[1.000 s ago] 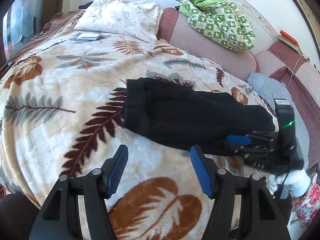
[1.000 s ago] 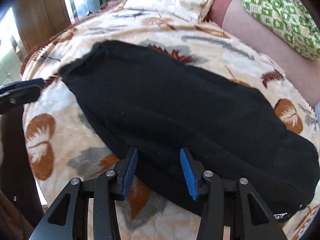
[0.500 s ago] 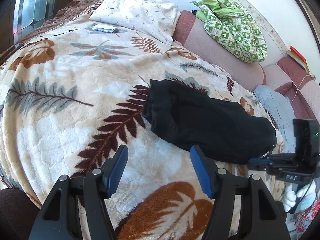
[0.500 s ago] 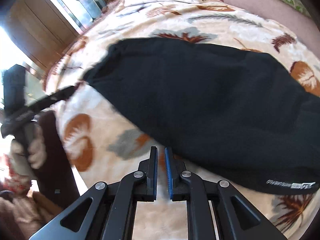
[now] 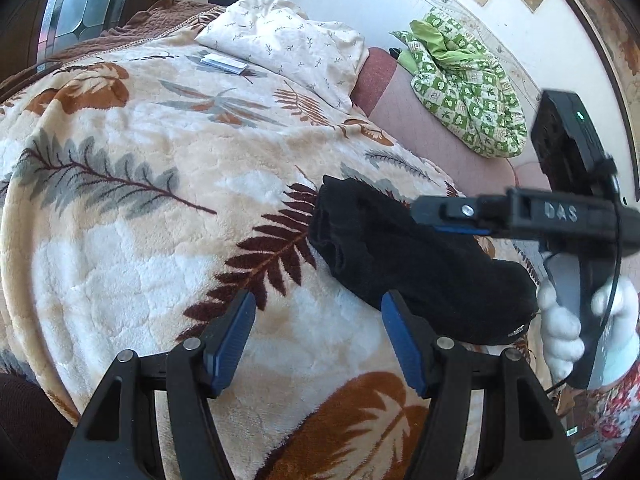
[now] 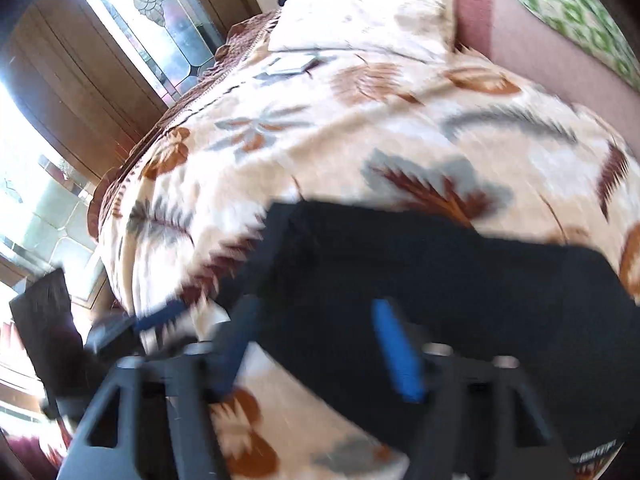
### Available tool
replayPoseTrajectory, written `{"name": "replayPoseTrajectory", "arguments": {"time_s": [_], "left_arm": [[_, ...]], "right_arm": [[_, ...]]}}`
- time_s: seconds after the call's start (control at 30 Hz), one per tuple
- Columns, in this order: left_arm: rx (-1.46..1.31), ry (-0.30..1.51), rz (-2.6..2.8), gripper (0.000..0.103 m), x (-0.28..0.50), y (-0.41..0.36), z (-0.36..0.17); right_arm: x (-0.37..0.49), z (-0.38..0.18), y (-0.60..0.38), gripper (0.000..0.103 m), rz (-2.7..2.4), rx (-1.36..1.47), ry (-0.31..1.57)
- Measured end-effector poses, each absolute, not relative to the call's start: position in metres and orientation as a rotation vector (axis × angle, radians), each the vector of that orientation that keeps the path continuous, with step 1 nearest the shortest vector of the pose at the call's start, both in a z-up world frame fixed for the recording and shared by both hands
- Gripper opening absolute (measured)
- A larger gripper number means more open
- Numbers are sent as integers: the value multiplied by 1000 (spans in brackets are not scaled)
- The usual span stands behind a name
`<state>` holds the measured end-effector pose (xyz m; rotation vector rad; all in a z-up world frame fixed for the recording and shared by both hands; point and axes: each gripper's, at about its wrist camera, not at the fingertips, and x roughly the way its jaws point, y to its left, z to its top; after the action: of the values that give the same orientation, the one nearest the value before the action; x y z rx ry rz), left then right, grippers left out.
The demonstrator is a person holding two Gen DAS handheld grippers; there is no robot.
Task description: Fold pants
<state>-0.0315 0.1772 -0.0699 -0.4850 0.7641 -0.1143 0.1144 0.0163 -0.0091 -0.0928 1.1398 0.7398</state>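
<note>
The black pants (image 5: 404,264) lie folded in a long bundle on the leaf-patterned blanket (image 5: 168,216); they also show in the right wrist view (image 6: 448,280). My left gripper (image 5: 316,336) is open and empty, held above the blanket just short of the bundle's near edge. My right gripper (image 6: 316,344) is open and empty over the bundle's near edge; its view is blurred by motion. In the left wrist view the right gripper (image 5: 448,216) hangs above the pants, held by a white-gloved hand (image 5: 564,332).
A cream pillow (image 5: 288,44) and a small white packet (image 5: 224,63) lie at the bed's far end. A green patterned cloth (image 5: 468,84) rests on the pink headboard (image 5: 432,132). Wooden window frames (image 6: 84,88) stand left of the bed.
My right gripper was shut half a second ago and is open now, lifted and swung over the pants. My left gripper stayed open and drew back a little.
</note>
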Motion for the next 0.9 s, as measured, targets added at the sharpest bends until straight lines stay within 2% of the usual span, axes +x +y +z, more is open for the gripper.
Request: {"name": "replayPoseTrajectory", "arguments": {"time_s": [0.33, 0.43, 0.47, 0.5, 0.53, 0.57, 0.67, 0.9], "left_arm": [[-599, 756, -148, 65, -29, 195, -82], [-612, 757, -158, 66, -29, 196, -83], [-618, 756, -162, 66, -29, 197, -84], [-626, 755, -167, 67, -28, 197, -84], [-635, 755, -173, 67, -27, 197, -84], [-642, 754, -178, 67, -27, 197, -84], [-628, 757, -183, 68, -27, 193, -82], [-502, 735, -248, 70, -7, 161, -61]], "right_arm": [[158, -59, 121, 72, 403, -291, 1383], [152, -69, 130, 72, 379, -348, 1353], [149, -66, 127, 62, 392, -344, 1338], [147, -63, 123, 46, 399, -349, 1323], [147, -60, 114, 40, 408, -334, 1316], [149, -58, 103, 27, 415, -298, 1321], [153, -51, 73, 22, 431, -189, 1332], [148, -43, 57, 22, 495, -121, 1333]]}}
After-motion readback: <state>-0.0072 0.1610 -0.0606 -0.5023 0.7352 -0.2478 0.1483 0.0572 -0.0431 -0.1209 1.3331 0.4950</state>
